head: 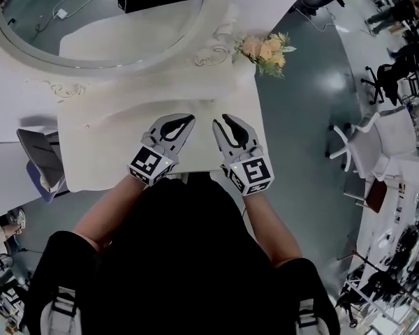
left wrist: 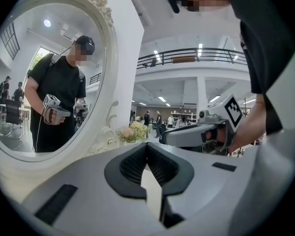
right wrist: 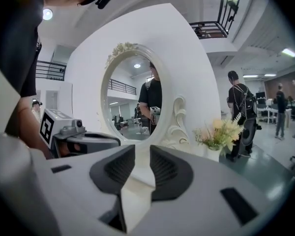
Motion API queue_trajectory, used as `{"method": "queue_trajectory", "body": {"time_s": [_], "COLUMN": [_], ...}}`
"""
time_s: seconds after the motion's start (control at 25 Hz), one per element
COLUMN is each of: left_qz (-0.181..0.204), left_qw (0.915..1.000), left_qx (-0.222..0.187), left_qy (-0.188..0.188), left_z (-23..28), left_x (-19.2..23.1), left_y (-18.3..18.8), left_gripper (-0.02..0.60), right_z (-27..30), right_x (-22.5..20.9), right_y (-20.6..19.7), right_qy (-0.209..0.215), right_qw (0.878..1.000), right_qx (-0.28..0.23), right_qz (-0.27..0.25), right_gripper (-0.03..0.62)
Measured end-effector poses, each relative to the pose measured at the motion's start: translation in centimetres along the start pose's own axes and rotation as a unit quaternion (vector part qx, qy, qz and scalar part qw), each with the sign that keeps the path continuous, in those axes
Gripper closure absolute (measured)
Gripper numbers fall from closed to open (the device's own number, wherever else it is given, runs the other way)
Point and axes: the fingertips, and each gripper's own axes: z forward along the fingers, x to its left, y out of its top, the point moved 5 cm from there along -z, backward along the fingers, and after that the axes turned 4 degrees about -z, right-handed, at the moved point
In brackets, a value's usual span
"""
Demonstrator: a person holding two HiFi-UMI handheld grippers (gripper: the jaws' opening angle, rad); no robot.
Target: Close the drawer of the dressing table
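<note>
- White paint covers the dressing table (head: 112, 131). Its oval mirror (head: 91, 12) stands along the rear edge toward the left corner. The top in front of the mirror is bare.
- The left gripper (head: 187, 120) hovers above the front edge, left of the middle. Its jaws are together at the tips with nothing between them.
- The right gripper (head: 221, 121) hovers just beside it, also over the front edge. Its jaws stand slightly apart and hold nothing; only the table top shows through the gap.
- A small bunch of flowers (head: 267, 51) sits at the rear right corner, well apart from both grippers.
- The drawer must lie under the front edge. The top, the grippers and the person's dark shirt hide it, so I cannot tell whether it is out or pushed in.
- Neither gripper touches the table, so this looks like a moment apart from the push itself.
- If the drawer is out, the next move would be to lower a gripper to its front and press it straight in toward the mirror.
</note>
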Motion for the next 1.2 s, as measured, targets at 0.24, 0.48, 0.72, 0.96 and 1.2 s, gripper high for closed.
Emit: {"method": "queue_trajectory", "body": {"time_s": [0.24, 0.48, 0.72, 0.96, 1.2], "left_qz": [0.024, 0.035, 0.034, 0.036, 0.029], "left_qw": [0.9993, 0.9975, 0.9963, 0.9966, 0.9972], "left_qx": [-0.018, -0.038, -0.052, -0.051, -0.050], "left_qy": [-0.023, -0.049, -0.060, -0.054, -0.048], "left_z": [-0.7, -0.8, -0.9, -1.1, -1.1], "left_x": [-2.0, -3.8, -4.4, -4.1, -3.5], "left_y": [3.2, 6.2, 7.9, 8.0, 7.6], "left_gripper": [0.588, 0.588, 0.588, 0.588, 0.588], "right_z": [-2.5, -4.1, -4.6, -4.6, -4.0], "right_x": [0.9, 1.6, 1.7, 1.7, 1.6], "right_y": [3.2, 5.9, 7.2, 7.6, 7.5], "right_qy": [0.009, 0.011, 0.010, 0.011, 0.013], "right_qw": [0.999, 0.998, 0.997, 0.997, 0.997], "right_qx": [-0.031, -0.054, -0.067, -0.072, -0.071], "right_qz": [-0.003, -0.027, -0.030, -0.029, -0.028], "right_gripper": [0.561, 0.591, 0.591, 0.591, 0.591]}}
